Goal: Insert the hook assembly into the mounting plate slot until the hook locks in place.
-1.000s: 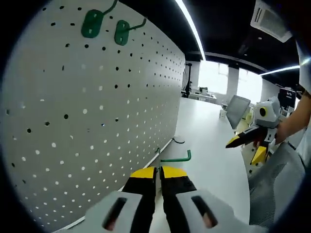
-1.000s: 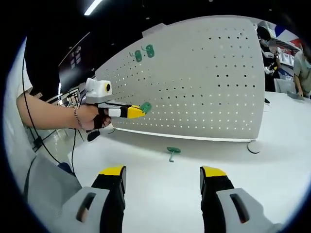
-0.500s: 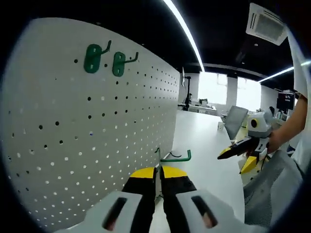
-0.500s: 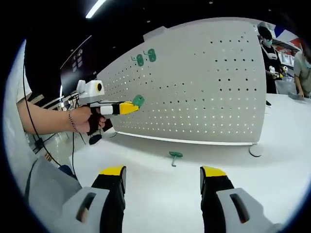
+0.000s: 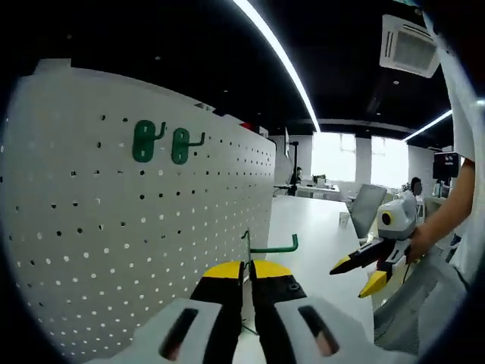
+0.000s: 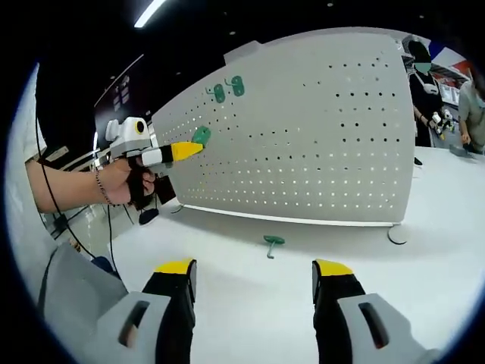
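Left gripper [image 5: 245,267] clenched on green hook [image 5: 267,246], raised near the pegboard [image 5: 151,227]. Right gripper [image 6: 254,267] released, idle. Square the hook's backplate to the holes, then press in.

Green hook [image 5: 267,247] [image 6: 201,136]: flat oval backplate, thin bent wire arm. Clamped in the left tongs [image 5: 246,267] [image 6: 186,150], raised off the table [image 6: 250,303], just short of the pegboard. White pegboard [image 5: 114,227] [image 6: 318,144] stands upright. Two green hooks [image 5: 161,142] [image 6: 227,89] hang side by side near its top. Another hook [image 6: 271,242] lies on the table before the board.
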`<move>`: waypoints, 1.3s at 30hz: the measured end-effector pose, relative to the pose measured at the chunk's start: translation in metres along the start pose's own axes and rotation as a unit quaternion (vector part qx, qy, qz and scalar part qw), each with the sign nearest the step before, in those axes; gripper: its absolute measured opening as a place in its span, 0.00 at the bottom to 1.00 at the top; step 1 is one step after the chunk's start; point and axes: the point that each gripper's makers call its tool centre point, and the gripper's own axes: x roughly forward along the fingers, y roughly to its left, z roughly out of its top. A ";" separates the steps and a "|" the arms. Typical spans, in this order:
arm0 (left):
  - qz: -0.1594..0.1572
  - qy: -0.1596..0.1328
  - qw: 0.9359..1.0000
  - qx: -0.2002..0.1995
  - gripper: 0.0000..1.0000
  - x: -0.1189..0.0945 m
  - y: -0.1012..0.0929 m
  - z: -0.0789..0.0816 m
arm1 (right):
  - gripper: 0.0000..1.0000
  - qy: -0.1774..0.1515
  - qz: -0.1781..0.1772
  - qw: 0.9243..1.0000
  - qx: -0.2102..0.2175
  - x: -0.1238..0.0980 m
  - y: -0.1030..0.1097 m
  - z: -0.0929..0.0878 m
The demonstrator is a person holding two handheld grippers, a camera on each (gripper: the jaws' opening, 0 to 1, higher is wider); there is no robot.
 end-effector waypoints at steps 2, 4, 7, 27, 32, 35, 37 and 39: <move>0.002 -0.007 1.000 -0.004 0.03 -0.002 -0.001 0.003 | 0.60 0.001 0.001 1.000 0.000 0.000 0.000 0.000; 0.004 -0.011 1.000 -0.007 0.03 -0.003 -0.003 0.004 | 0.60 0.001 0.001 1.000 0.000 0.000 0.001 0.000; 0.007 -0.020 1.000 -0.008 0.03 -0.005 -0.005 0.008 | 0.60 0.000 0.002 1.000 0.000 0.000 0.001 0.001; 0.017 -0.034 0.999 -0.017 0.03 -0.009 -0.006 0.016 | 0.59 -0.023 0.007 1.000 -0.005 -0.002 0.007 0.013; 0.018 -0.031 0.999 -0.022 0.03 -0.010 -0.005 0.012 | 0.59 -0.100 0.030 0.995 -0.007 -0.009 0.018 0.044; 0.019 -0.031 0.999 -0.023 0.03 -0.010 -0.004 0.012 | 0.59 -0.125 0.039 0.991 -0.010 -0.013 0.024 0.056; 0.020 -0.030 0.999 -0.022 0.03 -0.010 -0.004 0.011 | 0.58 -0.145 0.041 0.988 -0.018 -0.016 0.026 0.064; 0.020 -0.031 0.999 -0.024 0.03 -0.010 -0.004 0.011 | 0.57 -0.153 0.049 0.987 -0.011 -0.016 0.027 0.068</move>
